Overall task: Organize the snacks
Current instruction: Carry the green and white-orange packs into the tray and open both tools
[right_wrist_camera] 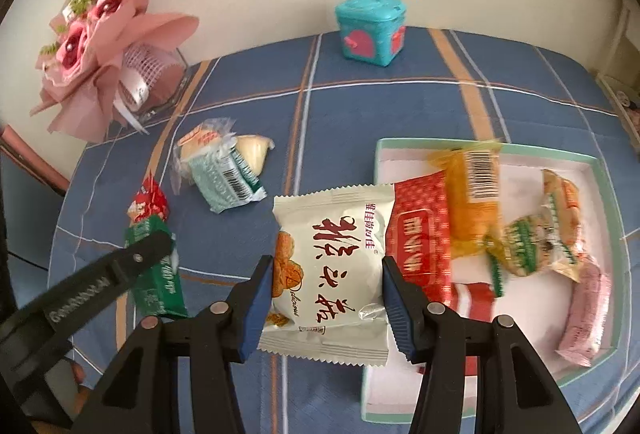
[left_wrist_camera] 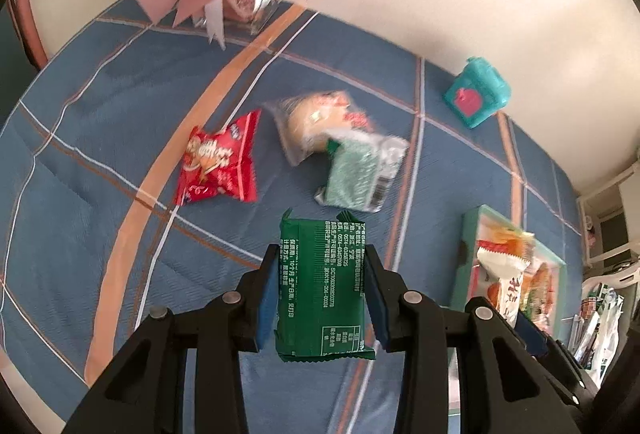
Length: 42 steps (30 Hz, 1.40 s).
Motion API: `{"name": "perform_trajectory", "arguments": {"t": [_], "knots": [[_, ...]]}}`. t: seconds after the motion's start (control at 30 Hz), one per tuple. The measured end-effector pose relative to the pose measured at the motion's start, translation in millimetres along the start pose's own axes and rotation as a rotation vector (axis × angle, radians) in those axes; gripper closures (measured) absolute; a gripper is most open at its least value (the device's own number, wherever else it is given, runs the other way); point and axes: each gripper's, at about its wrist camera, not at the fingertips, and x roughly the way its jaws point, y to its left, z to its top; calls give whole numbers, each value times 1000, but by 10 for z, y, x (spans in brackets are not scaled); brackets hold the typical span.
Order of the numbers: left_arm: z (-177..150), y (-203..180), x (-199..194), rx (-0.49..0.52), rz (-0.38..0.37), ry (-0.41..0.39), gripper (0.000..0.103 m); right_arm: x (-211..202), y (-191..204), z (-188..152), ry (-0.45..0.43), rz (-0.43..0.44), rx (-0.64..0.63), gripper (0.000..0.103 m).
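My left gripper (left_wrist_camera: 322, 254) is shut on a dark green snack packet (left_wrist_camera: 322, 286), held above the blue plaid cloth; both also show in the right wrist view (right_wrist_camera: 158, 274). My right gripper (right_wrist_camera: 328, 262) is shut on a white snack packet (right_wrist_camera: 332, 262) with red characters, at the left edge of the mint-rimmed tray (right_wrist_camera: 604, 193). The tray holds a red packet (right_wrist_camera: 420, 238), an orange packet (right_wrist_camera: 474, 209) and several others. On the cloth lie a red packet (left_wrist_camera: 220, 161), a clear bread packet (left_wrist_camera: 316, 121) and a pale green packet (left_wrist_camera: 360, 173).
A teal box (right_wrist_camera: 370, 29) with pink hearts stands at the back by the wall. A pink flower bouquet (right_wrist_camera: 100, 33) leans at the back left. The tray also shows at the right of the left wrist view (left_wrist_camera: 472, 226), with clutter beyond the table's right edge.
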Motion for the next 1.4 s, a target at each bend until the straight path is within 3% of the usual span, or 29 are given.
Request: {"name": "perform_trajectory", "arguments": {"t": [0.27,0.53,0.83,1.13,1.4], "knots": [[78,-304,-115,51,-37,-37,62,-121,-404,29,-7,-29,76,48],[-93,-748,-49,126,-57,-16,62,-267,-1068,24,-17,-88,192,48],[-357,-1477,15,283,-69,1,62,-375,-1785,-5,-22,-165,318,48],[-701,-2106,126,430,-84,25,62,-477,-2216,3,-54,-189,371,48],[-811,-2307,294,471,-64,41,62,-389,-2461,31,-76,-218,353,48]]}}
